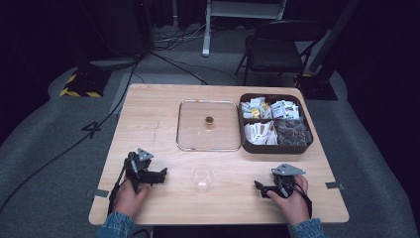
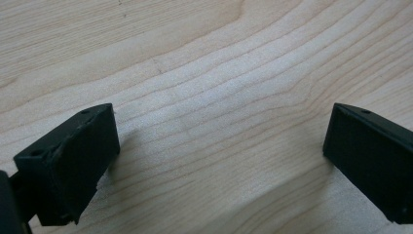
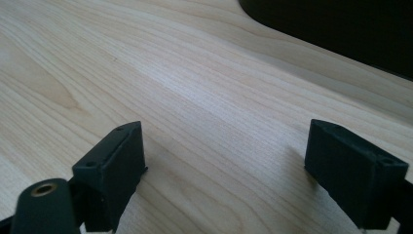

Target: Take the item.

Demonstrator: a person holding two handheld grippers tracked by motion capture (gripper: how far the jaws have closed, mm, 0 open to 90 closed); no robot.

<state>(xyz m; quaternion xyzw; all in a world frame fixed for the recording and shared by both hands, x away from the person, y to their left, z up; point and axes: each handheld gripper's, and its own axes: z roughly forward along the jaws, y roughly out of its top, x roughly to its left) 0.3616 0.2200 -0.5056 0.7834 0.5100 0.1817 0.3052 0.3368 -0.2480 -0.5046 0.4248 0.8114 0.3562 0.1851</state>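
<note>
Both hands rested at the near table (image 1: 148, 114) edge: left gripper (image 1: 161, 174) sat with jaws spread wide over bare wood, right gripper (image 1: 258, 186) likewise released, gripping nothing. Between them stood the clear cup (image 1: 202, 178), apart from both. Beyond lay the glass lid (image 1: 208, 125) and the sachet tray (image 1: 275, 147).

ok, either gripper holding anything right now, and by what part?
Nothing is held. The left gripper and right gripper are both open over bare table; the cup stands untouched between them.

The right gripper (image 3: 224, 156) holds its jaws wide apart over the bare wooden table (image 3: 204, 87).
</note>
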